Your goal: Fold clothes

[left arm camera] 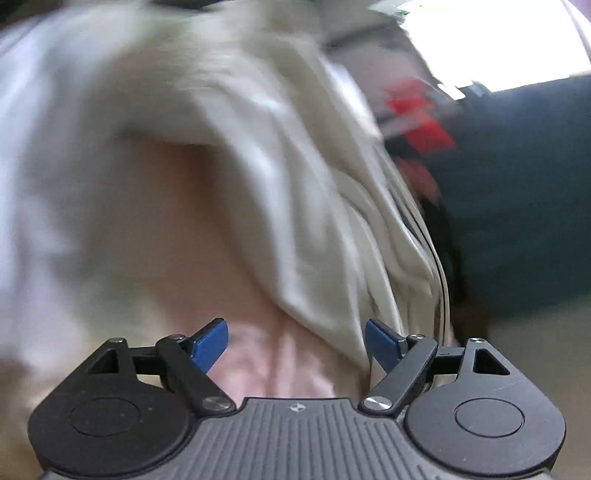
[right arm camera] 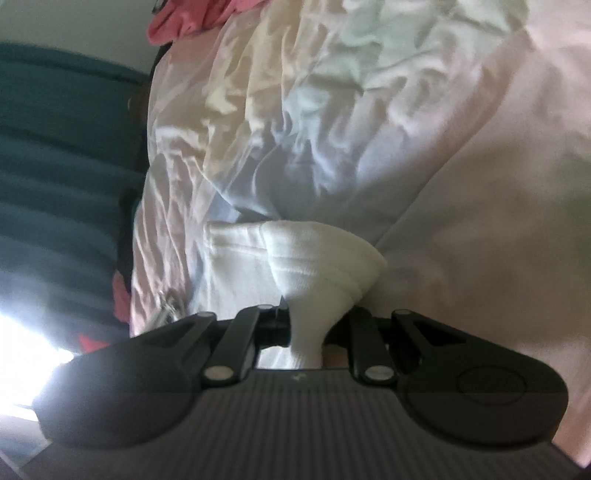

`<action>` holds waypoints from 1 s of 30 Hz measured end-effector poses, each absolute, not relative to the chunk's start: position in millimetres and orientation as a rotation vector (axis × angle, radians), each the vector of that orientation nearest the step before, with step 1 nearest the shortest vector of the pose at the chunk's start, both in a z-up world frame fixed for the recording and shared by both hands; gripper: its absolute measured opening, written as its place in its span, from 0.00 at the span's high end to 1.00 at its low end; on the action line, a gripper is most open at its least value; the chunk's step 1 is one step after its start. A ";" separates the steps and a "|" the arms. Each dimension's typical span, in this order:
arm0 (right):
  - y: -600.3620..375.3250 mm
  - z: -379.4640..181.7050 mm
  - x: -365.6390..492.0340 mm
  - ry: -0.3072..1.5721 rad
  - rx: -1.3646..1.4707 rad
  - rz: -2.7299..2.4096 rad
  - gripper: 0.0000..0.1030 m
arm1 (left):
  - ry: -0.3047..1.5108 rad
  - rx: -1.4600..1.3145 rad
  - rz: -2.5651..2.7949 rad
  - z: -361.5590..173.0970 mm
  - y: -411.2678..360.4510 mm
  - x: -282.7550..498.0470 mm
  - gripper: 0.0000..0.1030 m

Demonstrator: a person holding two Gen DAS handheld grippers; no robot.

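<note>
L gripper point(left arm camera: 296, 345) stood open, blue pads point(left arm camera: 208, 345) well apart, nothing between them; pale pink sheet point(left arm camera: 266, 362) lay just beyond the tips. Cream garment point(left arm camera: 295, 192) draped in folds across upper and right of L view, its lower edge near the R-hand pad, not pinched. View heavily blurred. To the right: dark blue upholstery point(left arm camera: 524, 206), red item point(left arm camera: 421, 118) beside it, too smeared to ID. Bright window area top right.

R gripper point(right arm camera: 306, 332) was clamped on a bunched white cloth corner point(right arm camera: 317, 266), ribbed hem visible, fabric squeezed narrow between the jaws. Behind it, crumpled pinkish-white sheet point(right arm camera: 480, 184) filled most of the view. Teal upholstery point(right arm camera: 66, 147) at left, pink cloth point(right arm camera: 184, 22) top left. Small metal bit near the L-hand finger, unclear what.
</note>
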State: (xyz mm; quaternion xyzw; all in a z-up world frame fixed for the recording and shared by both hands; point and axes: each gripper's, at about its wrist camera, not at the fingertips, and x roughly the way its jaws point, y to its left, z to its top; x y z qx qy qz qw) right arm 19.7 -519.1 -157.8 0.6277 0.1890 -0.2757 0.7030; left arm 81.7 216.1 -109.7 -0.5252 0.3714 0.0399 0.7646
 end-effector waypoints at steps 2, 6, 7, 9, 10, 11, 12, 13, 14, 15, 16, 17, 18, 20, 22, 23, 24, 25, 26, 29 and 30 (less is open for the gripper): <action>-517.3 -151.5 23.8 0.400 1.376 -0.614 0.87 | 0.789 -1.237 0.118 -121.7 229.0 84.7 0.21; -514.8 -134.9 26.0 0.366 1.317 -0.586 0.87 | 0.734 -1.213 0.230 -128.4 236.6 107.3 0.30; -514.4 -132.1 26.1 0.363 1.299 -0.582 0.87 | 0.706 -1.209 0.256 -128.7 239.1 112.9 0.33; -514.5 -130.4 27.1 0.367 1.279 -0.578 0.87 | 0.642 -1.205 0.309 -127.2 248.1 121.0 0.42; -514.9 -131.2 27.1 0.372 1.279 -0.580 0.87 | 0.625 -1.194 0.337 -125.3 253.5 123.8 0.52; -515.4 -132.5 26.7 0.378 1.281 -0.583 0.87 | 0.611 -1.186 0.359 -123.6 259.1 126.4 0.58; -516.2 -134.7 26.8 0.383 1.287 -0.587 0.87 | 0.603 -1.193 0.362 -122.7 265.1 128.9 0.74; -517.1 -137.0 27.1 0.387 1.297 -0.591 0.87 | 0.603 -1.198 0.354 -120.0 269.4 130.7 0.83; -517.8 -138.6 26.8 0.386 1.308 -0.591 0.87 | 0.607 -1.191 0.346 -115.1 272.0 131.8 0.84; -518.5 -140.0 26.2 0.384 1.319 -0.591 0.87 | 0.611 -1.185 0.338 -110.2 274.5 132.9 0.85; -519.6 -141.4 26.1 0.375 1.336 -0.588 0.87 | 0.613 -1.156 0.331 -101.6 276.3 132.5 0.86; -520.0 -142.2 25.5 0.364 1.349 -0.587 0.87 | 0.611 -1.107 0.325 -89.3 277.3 130.7 0.86; -520.2 -142.8 24.6 0.354 1.360 -0.587 0.87 | 0.606 -1.075 0.317 -76.3 280.4 127.7 0.87; -520.0 -142.0 22.5 0.332 1.369 -0.589 0.88 | 0.590 -1.047 0.301 -49.4 290.2 119.7 0.87; -518.9 -137.8 20.1 0.309 1.358 -0.597 0.88 | 0.574 -1.019 0.285 -22.4 300.0 111.7 0.88; -518.7 -134.3 17.7 0.286 1.349 -0.605 0.88 | 0.566 -1.005 0.277 -8.9 305.0 107.7 0.88; -518.2 -128.8 14.6 0.261 1.329 -0.616 0.88 | 0.573 -1.005 0.270 0.8 311.8 104.0 0.88; -517.1 -122.6 11.3 0.243 1.303 -0.631 0.88 | 0.595 -1.020 0.266 4.7 318.5 100.4 0.88; -515.9 -116.5 8.0 0.227 1.275 -0.647 0.88 | 0.618 -1.033 0.265 4.4 325.6 95.6 0.88; -514.9 -105.9 -4.2 0.234 1.209 -0.740 0.88 | 0.692 -1.035 0.269 -2.4 352.0 72.2 0.88; -514.8 -106.5 -6.9 0.267 1.196 -0.777 0.88 | 0.722 -1.018 0.279 -6.5 358.6 63.3 0.88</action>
